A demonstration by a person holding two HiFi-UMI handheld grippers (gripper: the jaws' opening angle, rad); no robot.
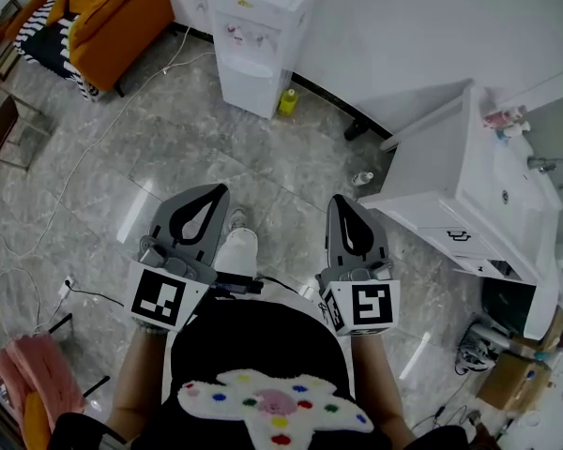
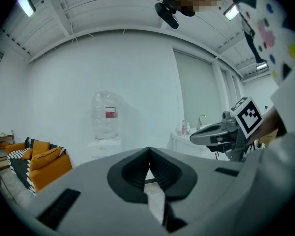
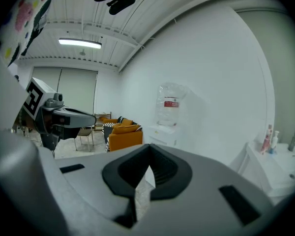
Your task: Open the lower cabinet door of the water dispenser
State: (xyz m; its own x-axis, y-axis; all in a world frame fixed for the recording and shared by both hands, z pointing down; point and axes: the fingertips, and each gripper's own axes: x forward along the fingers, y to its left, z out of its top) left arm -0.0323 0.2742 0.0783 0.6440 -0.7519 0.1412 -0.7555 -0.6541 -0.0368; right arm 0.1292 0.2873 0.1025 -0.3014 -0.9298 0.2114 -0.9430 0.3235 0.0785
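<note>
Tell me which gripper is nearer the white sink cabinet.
Right. In the head view the right gripper is held just left of the sink cabinet, apart from it. The left gripper is further left, beyond the right one.

Glossy marbled floor (image 1: 169, 148) — smooth plastic water dispenser (image 1: 258, 40).

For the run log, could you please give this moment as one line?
stage: before contact | left gripper: shut, empty | right gripper: shut, empty | water dispenser: ahead, untouched | lower cabinet door: appears closed
</note>
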